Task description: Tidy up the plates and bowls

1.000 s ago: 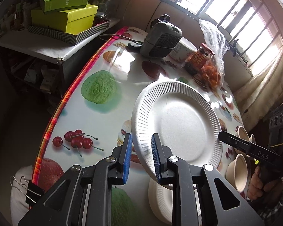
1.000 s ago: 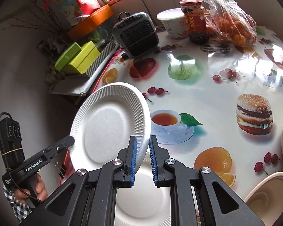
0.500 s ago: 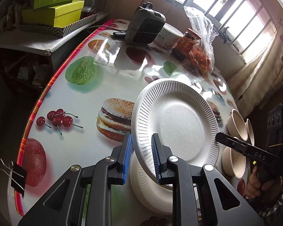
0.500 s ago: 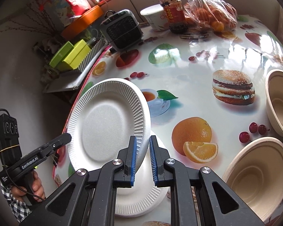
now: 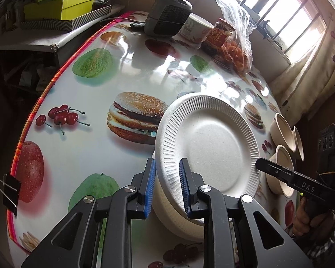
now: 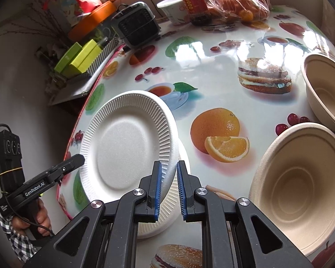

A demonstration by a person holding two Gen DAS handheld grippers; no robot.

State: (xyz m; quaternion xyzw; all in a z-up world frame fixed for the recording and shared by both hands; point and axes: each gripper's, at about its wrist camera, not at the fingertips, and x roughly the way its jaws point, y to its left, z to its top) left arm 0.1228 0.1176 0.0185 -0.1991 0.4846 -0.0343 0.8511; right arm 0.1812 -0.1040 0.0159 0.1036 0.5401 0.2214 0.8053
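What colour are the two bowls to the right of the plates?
The bowls are plain beige, no pattern; the right wrist view shows them best.

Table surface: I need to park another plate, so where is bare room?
Free: the stretch of table between the fan heater and the white plate held by both claws. Crowded: the bowls at right, the jar and orange bag at the back.

The round ribbed paper plate [image 5: 214, 147] is white. The deep paper bowls [image 6: 299, 187] are beige. The glossy white tablecloth [image 5: 114, 163] carries printed burgers, cherries and oranges, with a red plaid edge. The stacked boxes [image 5: 60, 4] are lime green.
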